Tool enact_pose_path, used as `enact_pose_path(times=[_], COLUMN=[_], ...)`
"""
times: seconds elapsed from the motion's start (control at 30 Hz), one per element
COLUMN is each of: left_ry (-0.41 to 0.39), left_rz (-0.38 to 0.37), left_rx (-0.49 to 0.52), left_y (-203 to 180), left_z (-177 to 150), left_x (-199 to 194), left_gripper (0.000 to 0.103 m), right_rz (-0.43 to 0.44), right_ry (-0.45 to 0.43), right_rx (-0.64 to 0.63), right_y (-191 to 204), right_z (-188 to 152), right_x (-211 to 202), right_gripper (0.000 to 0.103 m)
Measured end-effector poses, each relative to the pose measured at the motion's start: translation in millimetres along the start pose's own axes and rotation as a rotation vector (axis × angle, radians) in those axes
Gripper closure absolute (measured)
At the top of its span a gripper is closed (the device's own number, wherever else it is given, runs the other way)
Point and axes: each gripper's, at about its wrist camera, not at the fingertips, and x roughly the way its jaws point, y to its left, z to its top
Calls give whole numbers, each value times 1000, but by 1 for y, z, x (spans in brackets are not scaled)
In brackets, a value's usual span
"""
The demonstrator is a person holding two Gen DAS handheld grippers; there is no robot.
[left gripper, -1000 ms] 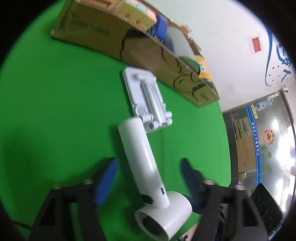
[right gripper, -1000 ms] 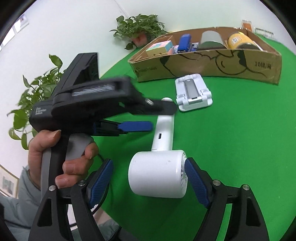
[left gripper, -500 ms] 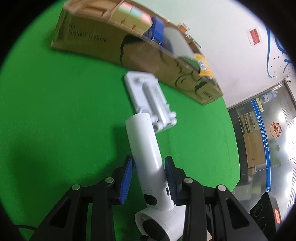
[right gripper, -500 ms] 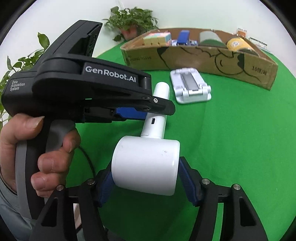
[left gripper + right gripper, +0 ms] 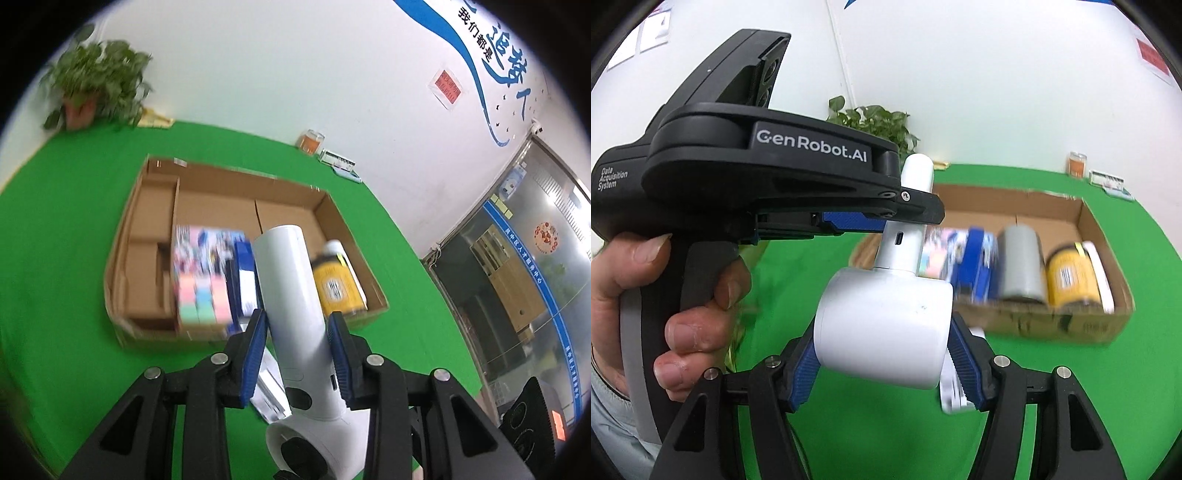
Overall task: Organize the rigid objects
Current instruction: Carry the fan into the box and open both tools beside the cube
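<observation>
Both claws carry one white hair dryer (image 5: pixel 886 325) clear of the green worktop (image 5: pixel 66 266): the left claw (image 5: pixel 297 350) is clamped on the dryer's long handle (image 5: pixel 291 295), blue pads pressed to either side, and the right claw (image 5: pixel 882 363) is closed across the fat barrel, one pad on each flank. Ahead lies the cardboard box (image 5: pixel 146 206), already holding a pastel block set (image 5: pixel 201 299), a blue box (image 5: pixel 245 273), a grey cylinder (image 5: pixel 1021 266) and a yellow jar (image 5: pixel 338 286), all packed along the near wall; the far half of the box looks bare. A white folding stand (image 5: pixel 955 387) lies on the worktop below the dryer, partly hidden by it. To do this carry well, I judge that the two hands need to travel together at one pace, so neither grip twists the dryer against the other; the barrel is smooth and round, so it could roll between the right pads if the handle end swings. The handle tip points toward the box, so it should pass above the near wall and the standing items before lowering. The empty floor behind the row seems the safest landing, with the dryer laid flat and parallel to that row. Release is best done only once it rests on cardboard, perhaps barrel end first.
</observation>
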Motion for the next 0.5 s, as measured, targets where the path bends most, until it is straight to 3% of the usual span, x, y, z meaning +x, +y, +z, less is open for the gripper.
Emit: enact_pose_path(times=[0.27,0.5], left_ry=[41,160], left_rz=[42,69], left_rx=[2,-54], left_y=[49,120], left_z=[82,113], left_x=[24,77], left_gripper=[71,70], right_rz=[60,123], right_ry=[63,203], right_rx=[66,124], right_y=[-5,-11], right_z=[94,128], right_x=[87,186], right_gripper=[42,42])
